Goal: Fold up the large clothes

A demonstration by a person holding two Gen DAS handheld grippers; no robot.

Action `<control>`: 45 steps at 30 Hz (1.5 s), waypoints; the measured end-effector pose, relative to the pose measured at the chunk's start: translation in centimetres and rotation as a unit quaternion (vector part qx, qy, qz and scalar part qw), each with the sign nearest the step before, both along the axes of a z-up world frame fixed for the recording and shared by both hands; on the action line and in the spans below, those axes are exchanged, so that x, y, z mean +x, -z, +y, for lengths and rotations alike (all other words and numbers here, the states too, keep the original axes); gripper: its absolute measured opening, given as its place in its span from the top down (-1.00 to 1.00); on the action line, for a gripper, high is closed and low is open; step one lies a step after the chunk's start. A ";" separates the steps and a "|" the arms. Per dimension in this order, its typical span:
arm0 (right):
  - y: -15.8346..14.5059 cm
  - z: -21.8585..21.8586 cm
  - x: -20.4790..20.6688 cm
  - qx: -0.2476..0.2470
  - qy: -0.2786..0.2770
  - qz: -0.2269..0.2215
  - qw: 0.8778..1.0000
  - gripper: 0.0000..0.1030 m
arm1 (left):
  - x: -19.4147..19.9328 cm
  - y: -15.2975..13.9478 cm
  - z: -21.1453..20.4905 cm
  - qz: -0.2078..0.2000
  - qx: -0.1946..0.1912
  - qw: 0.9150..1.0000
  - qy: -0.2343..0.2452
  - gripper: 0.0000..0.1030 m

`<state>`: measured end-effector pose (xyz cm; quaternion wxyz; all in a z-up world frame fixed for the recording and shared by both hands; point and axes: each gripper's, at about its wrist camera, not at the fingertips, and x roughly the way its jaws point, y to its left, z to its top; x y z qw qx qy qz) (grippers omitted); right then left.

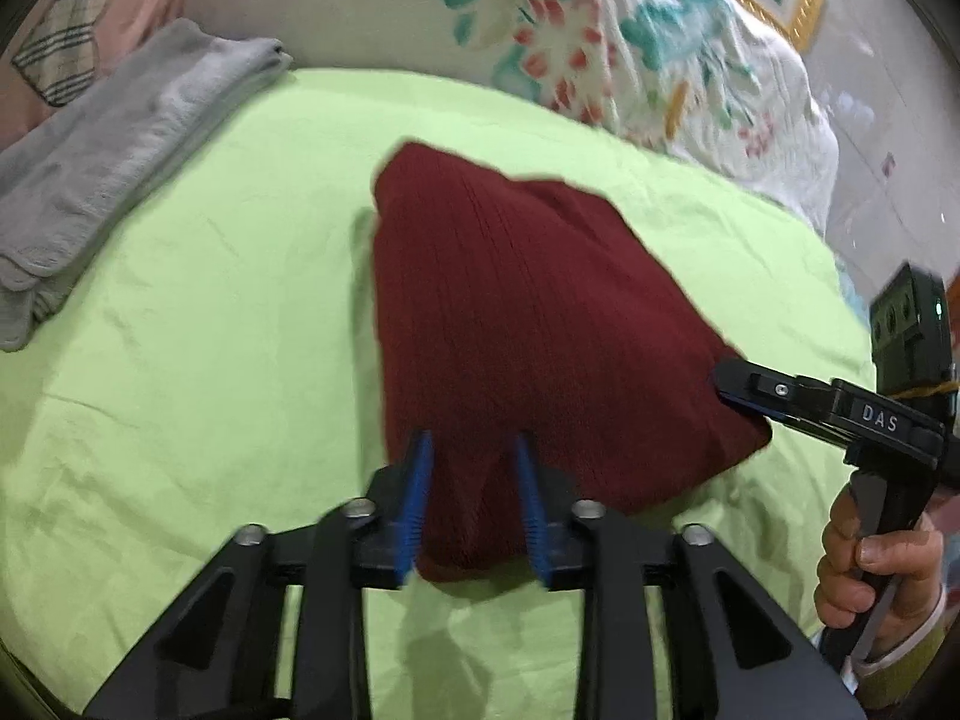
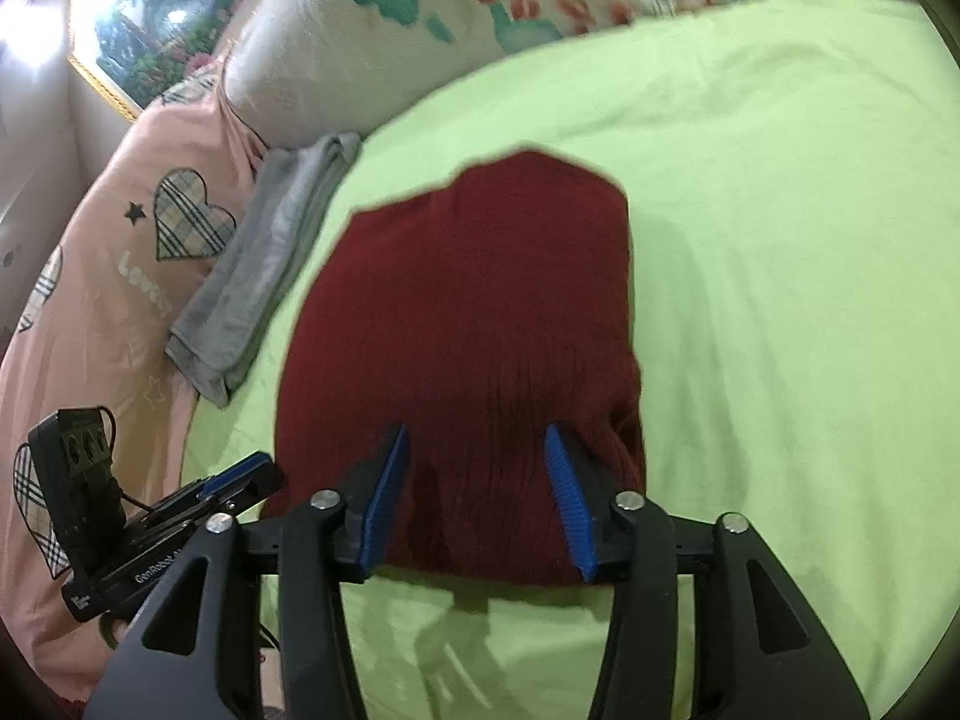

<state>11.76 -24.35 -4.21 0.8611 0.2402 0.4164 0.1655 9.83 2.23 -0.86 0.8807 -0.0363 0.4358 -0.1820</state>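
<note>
The dark red garment lies folded into a compact block on the green bed sheet, roughly in the middle of the bed. Its near edge sits between the blue pads of both tools. It appears flat and settled, with no loose sleeve showing; the fold looks largely complete, as a judgement.

Left tongs: jaws parted, with the near edge of the garment lying between them. The pads stand just beside the cloth without visibly pinching it, so the reading is released rather than gripping.

Right tongs: jaws parted wider, straddling the near edge at the garment's right end. No pinch of fabric is seen. In the left view this tool comes in from the right, its tip at the garment's right corner, held by a hand.

Both tools sit along the same near edge, which fits a two-point hold used to carry that edge over and lay it down evenly.

To the far left a grey folded garment rests at the sheet's edge, apart from the red one, probably a finished item set aside. Beyond it lies a pink cover with plaid hearts; a floral quilt is bunched at the far side.
</note>
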 end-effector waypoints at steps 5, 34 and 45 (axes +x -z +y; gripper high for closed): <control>-1.5 -2.0 2.7 -0.007 0.033 -0.016 0.999 -0.11 | 3.3 -1.9 1.7 0.003 -0.030 0.999 -0.032 0.04; 1.5 -4.7 10.5 -0.005 0.078 0.041 0.996 0.62 | 14.0 2.1 -1.5 0.048 0.046 0.995 -0.077 -0.34; -2.1 0.7 2.3 -0.016 -0.017 -0.015 1.000 0.61 | 5.6 -0.2 0.3 0.044 0.014 0.998 -0.045 -0.30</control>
